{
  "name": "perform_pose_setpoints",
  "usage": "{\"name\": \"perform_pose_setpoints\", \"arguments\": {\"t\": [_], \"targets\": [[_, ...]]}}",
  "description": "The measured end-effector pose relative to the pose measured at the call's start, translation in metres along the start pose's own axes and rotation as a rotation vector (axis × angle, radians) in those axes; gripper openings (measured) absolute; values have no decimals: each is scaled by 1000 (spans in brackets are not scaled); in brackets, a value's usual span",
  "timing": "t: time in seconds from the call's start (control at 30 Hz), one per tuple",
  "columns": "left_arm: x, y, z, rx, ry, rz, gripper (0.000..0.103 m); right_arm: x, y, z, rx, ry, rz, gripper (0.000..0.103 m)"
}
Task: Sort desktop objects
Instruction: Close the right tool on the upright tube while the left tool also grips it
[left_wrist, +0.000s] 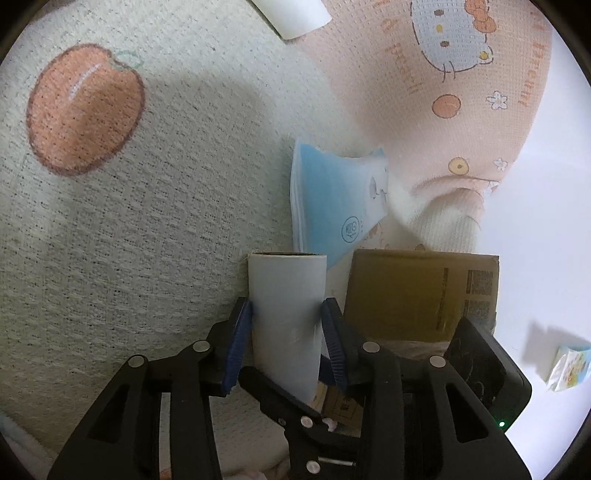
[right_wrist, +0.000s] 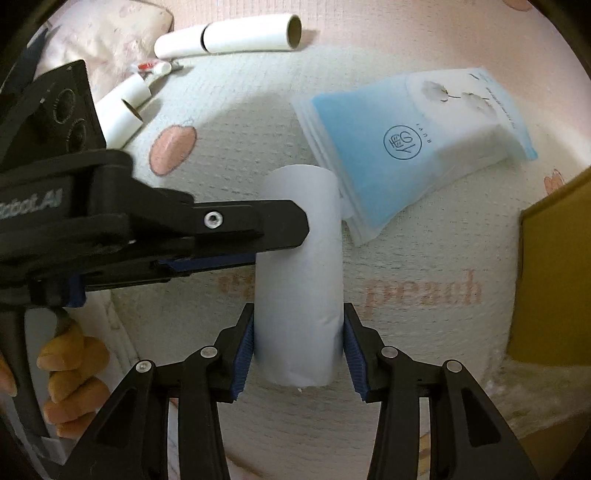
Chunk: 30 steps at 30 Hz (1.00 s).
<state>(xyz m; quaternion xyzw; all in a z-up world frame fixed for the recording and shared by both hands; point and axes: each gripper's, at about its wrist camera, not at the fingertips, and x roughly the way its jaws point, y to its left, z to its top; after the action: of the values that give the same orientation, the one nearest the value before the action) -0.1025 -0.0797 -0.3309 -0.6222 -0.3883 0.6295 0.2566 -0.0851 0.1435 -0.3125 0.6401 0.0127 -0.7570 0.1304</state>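
Observation:
A pale grey-white paper roll is held between both grippers above the cream blanket. My left gripper is shut on one end of it. In the right wrist view the same roll sits between the blue pads of my right gripper, which is shut on its near end, while the left gripper clamps it from the left. A blue and white soft packet lies just beyond the roll; it also shows in the left wrist view.
A brown cardboard box stands to the right of the roll, seen at the right edge of the right wrist view. Several white tubes and a small wrapper lie at the far left. A pink printed pillow lies behind.

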Motion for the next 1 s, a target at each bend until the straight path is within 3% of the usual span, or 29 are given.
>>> {"name": "perform_pose_setpoints", "arguments": {"t": [0.2, 0.33, 0.53, 0.7, 0.77, 1.0], "targets": [[2, -4, -5, 6, 36, -8, 42, -10, -1, -10, 18, -24, 3, 42], [-3, -15, -13, 66, 49, -1, 42, -21, -1, -18, 25, -39, 10, 42], [-23, -39, -25, 165, 10, 10, 42, -49, 1, -28, 66, -116, 33, 42], [-47, -55, -32, 205, -39, 21, 42, -71, 18, -32, 30, -176, 49, 42], [-57, -69, -34, 239, -67, 38, 42, -79, 30, -67, 20, -214, 53, 42], [-73, -123, -42, 404, -111, 121, 42, -114, 35, -71, 7, -333, 64, 42]]}}
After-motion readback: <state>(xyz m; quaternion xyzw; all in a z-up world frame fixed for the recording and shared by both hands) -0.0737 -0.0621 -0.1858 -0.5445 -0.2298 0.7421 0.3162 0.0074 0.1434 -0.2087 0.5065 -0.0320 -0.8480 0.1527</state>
